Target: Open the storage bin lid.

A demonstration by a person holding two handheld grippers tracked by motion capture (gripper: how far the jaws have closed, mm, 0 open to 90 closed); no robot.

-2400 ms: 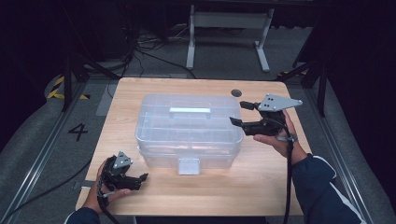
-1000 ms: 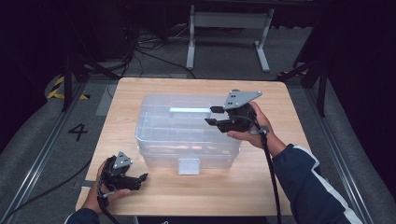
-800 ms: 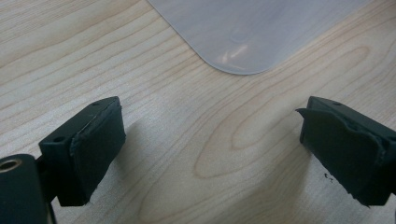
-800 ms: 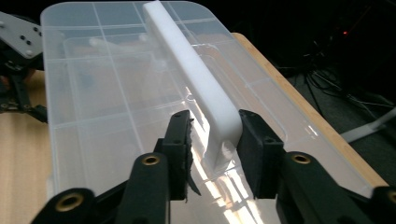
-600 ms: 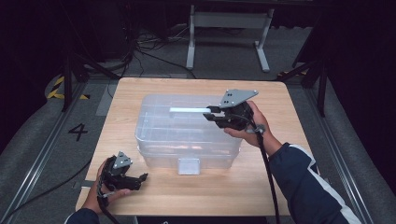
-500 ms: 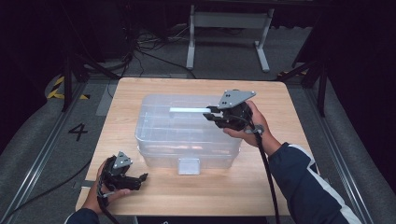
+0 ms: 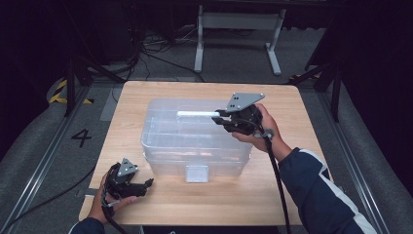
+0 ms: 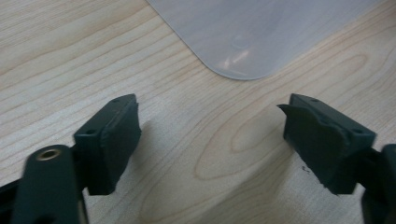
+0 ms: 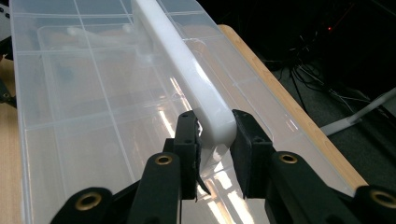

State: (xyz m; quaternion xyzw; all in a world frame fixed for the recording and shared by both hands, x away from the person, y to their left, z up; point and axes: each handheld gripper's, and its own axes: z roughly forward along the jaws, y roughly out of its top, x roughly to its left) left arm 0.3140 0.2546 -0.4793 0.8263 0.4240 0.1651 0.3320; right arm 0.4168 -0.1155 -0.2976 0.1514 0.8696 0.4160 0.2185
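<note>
- Right gripper (image 9: pixel 212 140) had just closed on white handle (image 9: pixel 187 79) of clear plastic storage box (image 7: pixel 195 141); grip pinched handle's end.
- Left gripper (image 8: pixel 210 144) lay open, empty, near table's (image 7: pixel 292 195) front-left corner.
- Judged light, stiff, slick; handle's middle safer.

One marking is legible: a dark numeral "4" (image 7: pixel 81 138) on the grey floor (image 7: pixel 39 161), left of centre in the high view, just outside the worktop's (image 7: pixel 292 195) left edge. Yellow-and-black hazard striping (image 7: pixel 61 92) lies on the floor farther up the frame; it carries no text
</note>
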